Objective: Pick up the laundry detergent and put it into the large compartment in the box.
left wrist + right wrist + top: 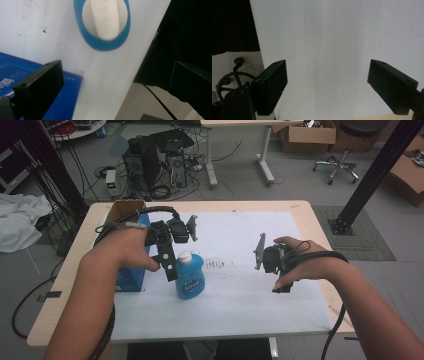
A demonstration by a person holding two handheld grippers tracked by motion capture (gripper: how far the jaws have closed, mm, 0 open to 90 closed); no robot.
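Since the blue plastic bottle with white cap (190,276) looks light and slick, grip its waist. Left gripper (170,265) jaws apart above it; right gripper (280,280) jaws apart, holding nothing.

I note a white sheet (250,295) over the wooden table (65,285). Blue box (131,279) at the sheet's left edge, open cardboard box (124,210) behind it. On the floor beyond: computer towers (155,162), tangled cables, office chair (345,155), white cloth (17,220) far left.
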